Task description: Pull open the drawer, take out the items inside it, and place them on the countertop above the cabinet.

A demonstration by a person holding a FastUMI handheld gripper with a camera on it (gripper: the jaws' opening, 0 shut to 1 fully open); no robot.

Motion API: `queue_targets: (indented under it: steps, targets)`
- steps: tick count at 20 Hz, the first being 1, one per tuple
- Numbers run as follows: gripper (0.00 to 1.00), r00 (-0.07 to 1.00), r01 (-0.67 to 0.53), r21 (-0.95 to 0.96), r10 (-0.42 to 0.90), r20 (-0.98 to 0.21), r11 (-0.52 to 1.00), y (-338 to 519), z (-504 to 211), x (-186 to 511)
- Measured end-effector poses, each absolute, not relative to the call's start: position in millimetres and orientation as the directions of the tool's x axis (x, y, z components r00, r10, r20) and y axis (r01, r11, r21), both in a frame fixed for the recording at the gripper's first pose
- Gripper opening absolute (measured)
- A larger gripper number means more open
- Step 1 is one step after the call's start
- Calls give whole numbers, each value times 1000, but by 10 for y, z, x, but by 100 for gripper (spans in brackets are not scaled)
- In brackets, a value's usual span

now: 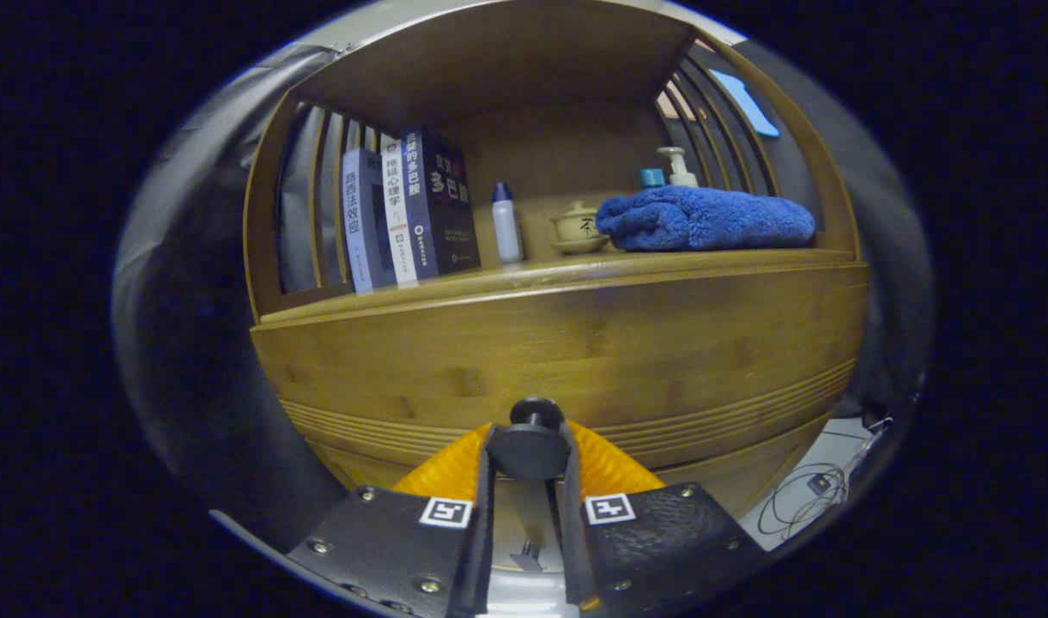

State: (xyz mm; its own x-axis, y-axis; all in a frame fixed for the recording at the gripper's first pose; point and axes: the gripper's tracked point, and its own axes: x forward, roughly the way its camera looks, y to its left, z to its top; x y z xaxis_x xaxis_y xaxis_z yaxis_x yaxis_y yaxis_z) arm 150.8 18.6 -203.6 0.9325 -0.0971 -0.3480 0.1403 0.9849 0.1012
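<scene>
A wooden cabinet's drawer front fills the space ahead, closed flush, with grooved lines along its lower part. A round dark knob sticks out of it low down. My gripper has both fingers pressed against the sides of that knob, shut on it. Above the drawer runs the countertop ledge, under a shelf niche. The drawer's inside is hidden.
On the countertop stand three books, a small white bottle, a lidded tea bowl, a folded blue towel and a pump bottle behind it. Slatted wooden sides flank the niche. Cables lie on the floor lower right.
</scene>
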Motion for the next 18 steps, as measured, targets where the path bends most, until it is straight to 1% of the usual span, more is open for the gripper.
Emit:
queue_targets:
  steps: [2,11,18]
  targets:
    - [26,937,151,89,-114,-331,985,202,-1992,1372]
    - [26,952,135,16,-125,-279,991,336,-1826,593]
    - [26,962,115,-23,-117,-248,993,400,-1766,168]
